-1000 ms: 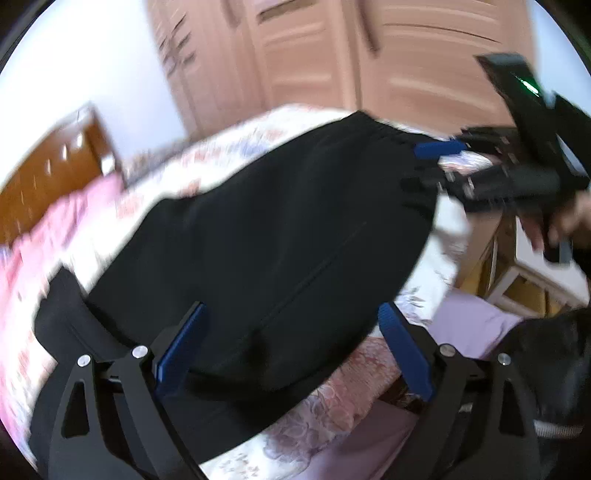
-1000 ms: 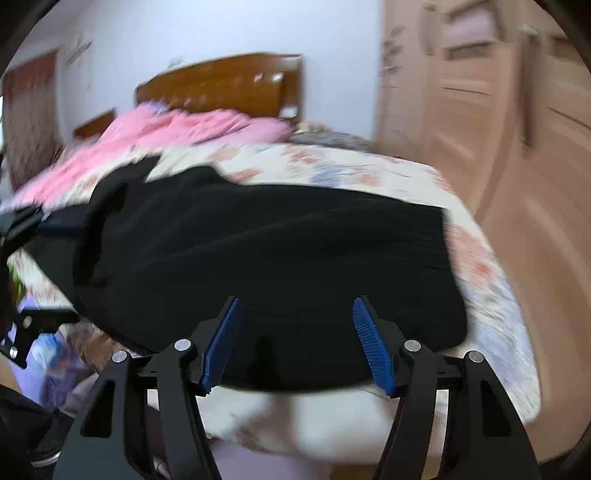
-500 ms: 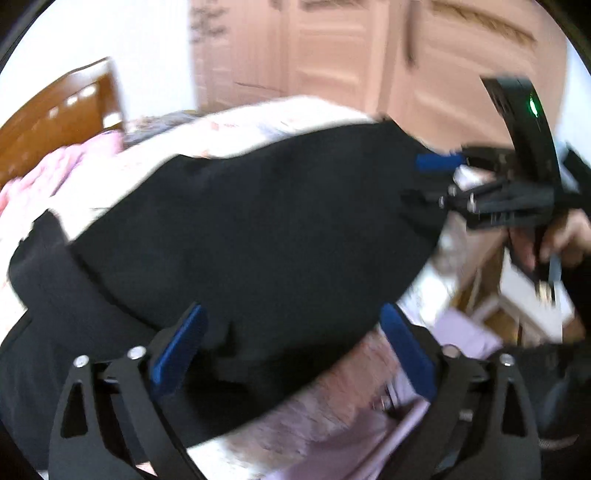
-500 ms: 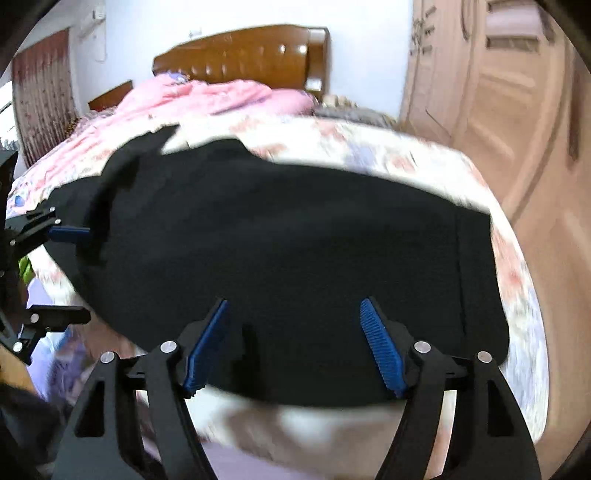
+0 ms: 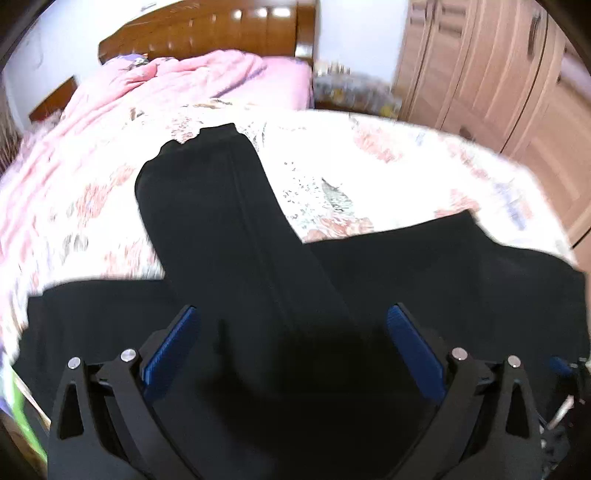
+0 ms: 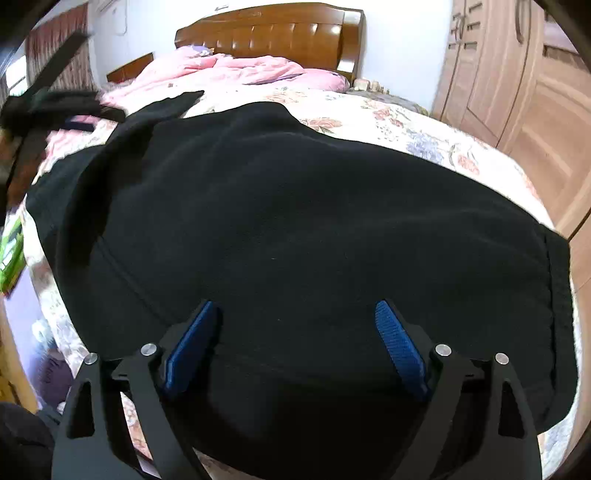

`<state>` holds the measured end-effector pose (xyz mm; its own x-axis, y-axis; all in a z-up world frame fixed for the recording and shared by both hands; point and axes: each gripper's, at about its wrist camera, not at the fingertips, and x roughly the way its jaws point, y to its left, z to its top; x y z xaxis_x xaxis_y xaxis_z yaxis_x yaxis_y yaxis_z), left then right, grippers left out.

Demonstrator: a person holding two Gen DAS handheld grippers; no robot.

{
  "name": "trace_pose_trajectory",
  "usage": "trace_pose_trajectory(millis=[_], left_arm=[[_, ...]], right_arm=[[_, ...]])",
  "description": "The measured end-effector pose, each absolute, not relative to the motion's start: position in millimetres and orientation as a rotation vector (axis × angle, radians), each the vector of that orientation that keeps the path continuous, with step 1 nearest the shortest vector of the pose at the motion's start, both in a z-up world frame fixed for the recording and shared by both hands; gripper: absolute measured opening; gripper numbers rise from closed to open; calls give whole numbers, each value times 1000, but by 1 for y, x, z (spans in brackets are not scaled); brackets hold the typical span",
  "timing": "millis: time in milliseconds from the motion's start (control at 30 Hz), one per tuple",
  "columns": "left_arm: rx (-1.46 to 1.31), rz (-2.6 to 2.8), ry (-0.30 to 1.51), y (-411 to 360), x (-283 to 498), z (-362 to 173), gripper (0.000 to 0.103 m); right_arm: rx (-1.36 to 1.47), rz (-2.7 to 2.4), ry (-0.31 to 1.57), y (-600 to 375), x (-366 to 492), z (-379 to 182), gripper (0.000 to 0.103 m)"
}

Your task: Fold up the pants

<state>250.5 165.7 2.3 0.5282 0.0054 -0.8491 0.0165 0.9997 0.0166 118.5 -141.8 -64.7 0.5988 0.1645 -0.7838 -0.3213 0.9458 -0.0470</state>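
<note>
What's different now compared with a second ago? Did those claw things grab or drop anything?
The left gripper has swung round: its view now faces the headboard, showing one leg of the black pants reaching up the bed. The right gripper is opening wider above the cloth. Neither grips anything. The pants stay spread on the bed.

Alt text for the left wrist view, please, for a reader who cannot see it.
Black pants lie on a floral bedspread, one leg stretching away toward a pink quilt and wooden headboard. The left gripper hangs open above the fabric, nothing held. A wooden wardrobe stands at right.
</note>
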Motion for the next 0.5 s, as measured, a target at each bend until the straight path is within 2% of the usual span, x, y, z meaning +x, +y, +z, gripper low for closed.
trace_pose_trajectory(millis=[133, 233, 267, 300, 333, 400, 500], left_arm=[[164, 40, 1092, 139, 282, -18, 101], [241, 94, 1162, 137, 292, -38, 90], [268, 101, 1167, 137, 291, -41, 78], [274, 109, 1143, 139, 287, -36, 48], [281, 135, 1122, 143, 281, -31, 29], [222, 121, 1047, 156, 263, -10, 14], [148, 141, 937, 185, 215, 14, 13]], right_arm=[[-188, 287, 885, -140, 119, -65, 87], [-188, 291, 877, -140, 118, -66, 87], [-188, 294, 874, -142, 115, -67, 87], [-188, 295, 870, -143, 115, -67, 87], [-189, 296, 867, -142, 116, -68, 87], [-188, 296, 861, -144, 113, -69, 88], [-189, 299, 856, -147, 113, -69, 88]])
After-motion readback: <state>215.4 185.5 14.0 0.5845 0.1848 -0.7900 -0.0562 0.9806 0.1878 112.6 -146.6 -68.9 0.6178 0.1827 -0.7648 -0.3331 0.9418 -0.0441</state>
